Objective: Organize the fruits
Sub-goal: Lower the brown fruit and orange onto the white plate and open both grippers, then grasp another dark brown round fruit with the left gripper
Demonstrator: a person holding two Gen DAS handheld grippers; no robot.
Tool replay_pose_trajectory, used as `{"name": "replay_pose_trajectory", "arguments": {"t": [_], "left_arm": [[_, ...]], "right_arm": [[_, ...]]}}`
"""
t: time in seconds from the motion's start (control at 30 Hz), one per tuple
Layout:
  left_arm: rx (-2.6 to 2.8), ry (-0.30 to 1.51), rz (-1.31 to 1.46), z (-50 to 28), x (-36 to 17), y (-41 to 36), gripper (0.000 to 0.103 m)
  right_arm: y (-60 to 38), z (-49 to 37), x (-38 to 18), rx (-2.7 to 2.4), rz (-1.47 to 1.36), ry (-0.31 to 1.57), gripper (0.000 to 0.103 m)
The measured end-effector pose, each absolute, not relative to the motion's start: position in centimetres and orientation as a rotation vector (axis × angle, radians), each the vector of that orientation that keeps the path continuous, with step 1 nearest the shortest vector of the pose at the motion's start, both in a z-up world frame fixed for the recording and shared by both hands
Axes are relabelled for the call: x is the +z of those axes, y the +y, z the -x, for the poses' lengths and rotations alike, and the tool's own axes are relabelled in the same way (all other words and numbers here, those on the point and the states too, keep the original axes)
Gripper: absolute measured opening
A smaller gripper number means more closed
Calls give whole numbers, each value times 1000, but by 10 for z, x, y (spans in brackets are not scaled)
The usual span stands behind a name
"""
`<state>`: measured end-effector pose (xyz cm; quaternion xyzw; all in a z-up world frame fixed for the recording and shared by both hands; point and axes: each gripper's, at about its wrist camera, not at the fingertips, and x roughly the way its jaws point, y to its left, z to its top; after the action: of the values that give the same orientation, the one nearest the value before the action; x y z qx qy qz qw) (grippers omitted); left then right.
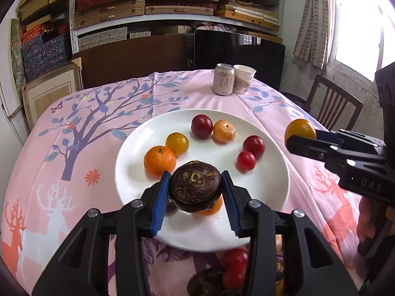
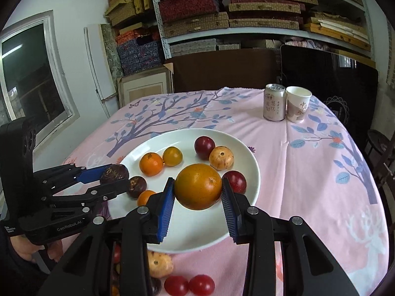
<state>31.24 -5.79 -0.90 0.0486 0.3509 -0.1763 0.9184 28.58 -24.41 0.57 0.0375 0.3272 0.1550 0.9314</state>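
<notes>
A white plate [image 1: 266, 185] [image 2: 244, 153] on the pink tablecloth holds several small fruits: an orange [image 1: 159, 160], a yellow tomato [image 1: 177, 143], dark red plums [image 1: 201, 126] and a red tomato [image 1: 246, 160]. My left gripper [image 1: 196, 188] is shut on a dark brown water chestnut [image 1: 195, 186] above the plate's near side; it shows in the right wrist view [image 2: 114, 172]. My right gripper [image 2: 198, 187] is shut on an orange-yellow fruit [image 2: 198, 186] above the plate; it shows in the left wrist view [image 1: 300, 129].
A drink can [image 1: 223, 79] [image 2: 274, 102] and a paper cup [image 1: 244, 79] [image 2: 297, 103] stand at the table's far side. Loose tomatoes [image 2: 188, 285] and other fruits [image 2: 160, 264] lie on the cloth near the plate's front edge. A wooden chair [image 1: 333, 103] stands right of the table.
</notes>
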Motion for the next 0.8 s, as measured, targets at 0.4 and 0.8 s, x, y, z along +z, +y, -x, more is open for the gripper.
{"name": "replay_pose_trajectory", "arguments": {"t": [0.4, 0.8], "left_arm": [[-343, 717, -22, -311, -26, -28, 68], [-366, 797, -67, -235, -52, 2, 73]], "right_arm": [[-267, -282, -17, 318, -157, 642, 63], [-299, -258, -24, 261, -234, 620, 70]]}}
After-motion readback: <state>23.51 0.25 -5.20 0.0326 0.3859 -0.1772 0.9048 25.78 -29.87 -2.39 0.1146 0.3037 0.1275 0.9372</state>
